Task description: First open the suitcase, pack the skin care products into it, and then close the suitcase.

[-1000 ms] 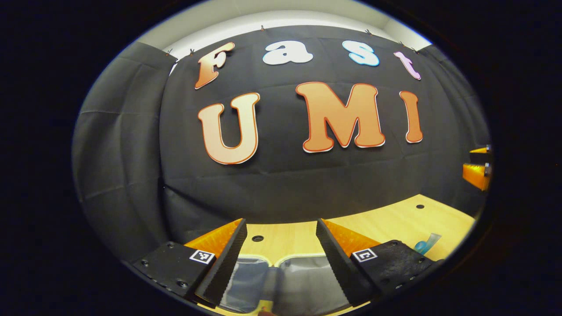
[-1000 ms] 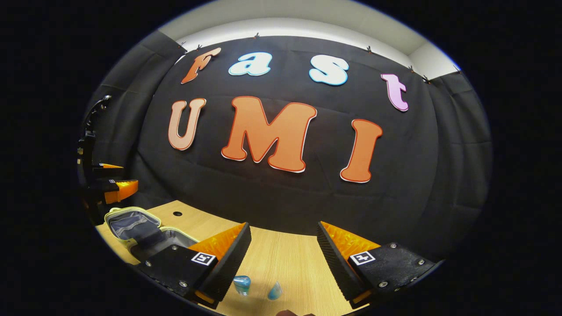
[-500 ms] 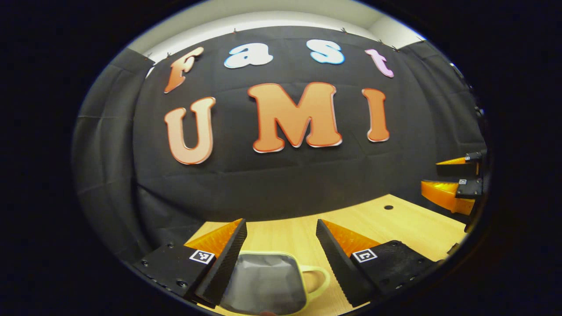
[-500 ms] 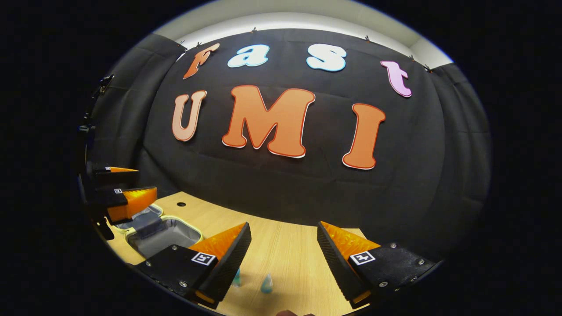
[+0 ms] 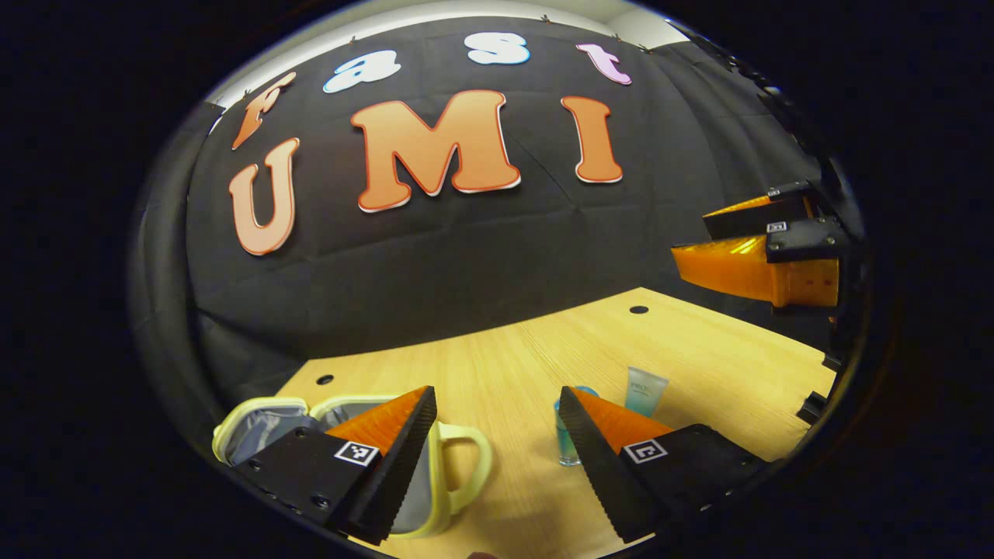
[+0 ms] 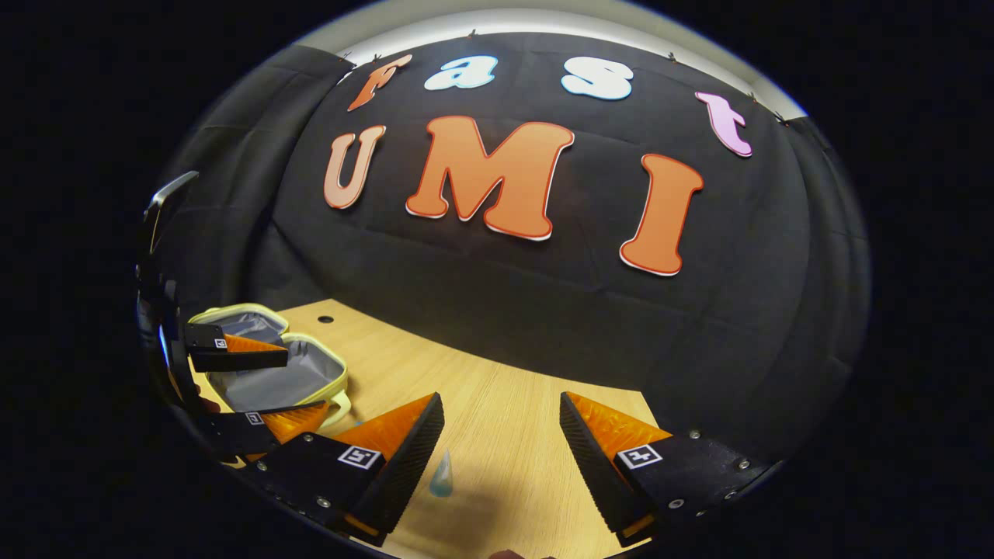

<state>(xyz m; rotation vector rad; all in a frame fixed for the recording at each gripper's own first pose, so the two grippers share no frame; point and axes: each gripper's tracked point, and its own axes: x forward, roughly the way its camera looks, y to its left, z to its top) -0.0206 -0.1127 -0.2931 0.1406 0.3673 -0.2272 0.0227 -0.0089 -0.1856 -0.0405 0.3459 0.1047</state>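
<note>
The small pale-yellow suitcase (image 5: 260, 425) lies open on the wooden table (image 5: 536, 349), its grey lining showing, at the lower left of the left gripper view. My left gripper (image 5: 497, 411) is open and holds nothing; its left finger covers part of the case. A blue bottle (image 5: 564, 446) stands just behind its right finger, with a pale green tube (image 5: 644, 390) beside it. In the right gripper view, my right gripper (image 6: 501, 415) is open above the table, and a bluish tube (image 6: 441, 475) lies between its fingers, lower down. The left gripper (image 6: 307, 383) hovers open over the suitcase (image 6: 338, 371).
The right gripper (image 5: 689, 235) hangs open at the far right of the left gripper view, above the table. Small round holes (image 5: 638, 309) (image 6: 324, 319) mark the tabletop near the black cloth wall. Bare wood (image 6: 505, 404) stretches between the case and the wall.
The left gripper has swung right off the suitcase, bringing the bottle and tube into its view. In the right gripper view, the left gripper has come closer, over the open case.
</note>
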